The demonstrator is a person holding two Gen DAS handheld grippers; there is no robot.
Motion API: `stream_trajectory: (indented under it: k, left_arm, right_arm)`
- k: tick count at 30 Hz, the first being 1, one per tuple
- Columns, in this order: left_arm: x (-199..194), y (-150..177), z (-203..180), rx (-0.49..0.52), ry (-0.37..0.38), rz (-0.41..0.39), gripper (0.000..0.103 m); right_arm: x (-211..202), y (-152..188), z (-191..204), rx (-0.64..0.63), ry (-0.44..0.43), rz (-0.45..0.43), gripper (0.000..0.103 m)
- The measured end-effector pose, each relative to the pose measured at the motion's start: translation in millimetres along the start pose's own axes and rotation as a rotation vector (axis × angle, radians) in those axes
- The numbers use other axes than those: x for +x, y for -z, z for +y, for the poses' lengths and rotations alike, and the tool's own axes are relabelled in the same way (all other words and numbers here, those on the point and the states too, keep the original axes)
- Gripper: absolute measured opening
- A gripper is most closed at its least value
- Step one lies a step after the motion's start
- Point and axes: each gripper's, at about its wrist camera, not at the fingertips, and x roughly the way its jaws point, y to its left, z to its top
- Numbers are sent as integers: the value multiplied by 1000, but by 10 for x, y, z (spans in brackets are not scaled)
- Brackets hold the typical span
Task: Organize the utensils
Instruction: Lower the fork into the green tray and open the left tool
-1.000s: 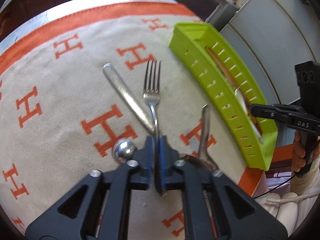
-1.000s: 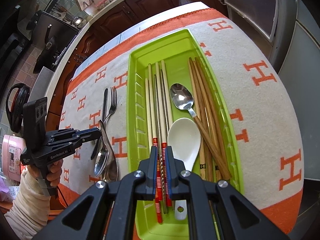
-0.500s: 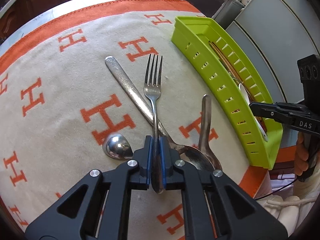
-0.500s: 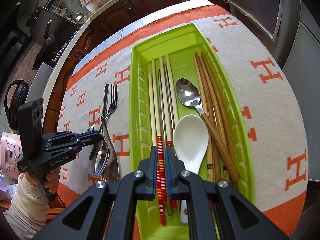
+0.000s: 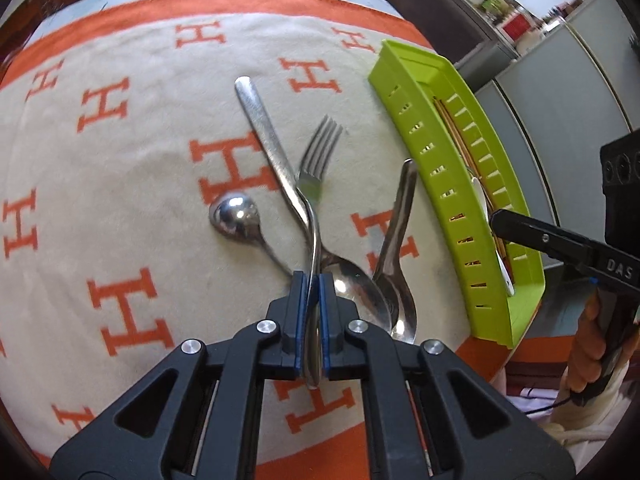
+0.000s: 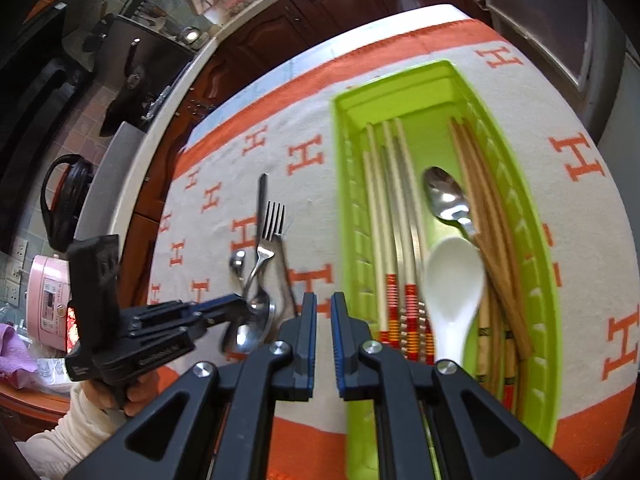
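Steel fork (image 5: 316, 184) is pinched by its handle in the left gripper (image 5: 314, 312), blue pads closed on the narrow shank, tines pointing away from the gripper & tilted slightly right, blurred. Its long axis runs roughly parallel to the lime-green plastic tray (image 5: 436, 184), which lies to the fork's right, near but apart, w/ a spoon between them. Judgement: next move is a sideways carry to the right, over the tray's slotted wall, keeping the fork lengthwise w/ the tray. Left gripper is the nearer one to the loose cutlery.

Still on the cloth: a long flat-handled spoon (image 5: 280, 168) crossing under the fork, a small ladle-like spoon w/ round bowl (image 5: 234, 216) to the left, and another spoon (image 5: 394, 240), handle pointing away, just beside the tray. All polished, hard, thin metal.

Right gripper (image 6: 324, 312) hangs over the tray's near left edge, jaws slightly apart, holding nothing. Inside the tray (image 6: 344, 208): pale chopsticks w/ red-striped ends (image 6: 384, 232), a metal spoon (image 6: 446, 196), a glossy white ceramic spoon (image 6: 454, 280), brown wooden chopsticks (image 6: 488, 216), all lying lengthwise.

Cloth (image 5: 132, 184) is soft cream felt w/ orange H print, orange border.
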Motion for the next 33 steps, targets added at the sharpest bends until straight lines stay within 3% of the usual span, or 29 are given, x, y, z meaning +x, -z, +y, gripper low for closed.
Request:
stream_trajectory:
  k: [4, 7, 15, 25, 30, 33]
  left_arm:
    - [-36, 41, 119, -67, 16, 0, 0]
    - [-59, 69, 192, -98, 15, -4, 0]
    - [-120, 162, 274, -130, -23, -48, 0]
    - [-435, 127, 94, -136, 16, -140, 0]
    - [-568, 14, -287, -102, 67, -166, 0]
    - [-581, -76, -571, -77, 90, -173, 0]
  right_arm:
    - [51, -39, 235, -16, -74, -11, 8]
    - [204, -53, 385, -10, -147, 31, 8]
    - [477, 28, 644, -51, -177, 106, 8]
    - [137, -15, 355, 10, -159, 10, 8]
    - [-86, -41, 67, 76, -117, -54, 8]
    - [-215, -48, -112, 105, -50, -88, 8]
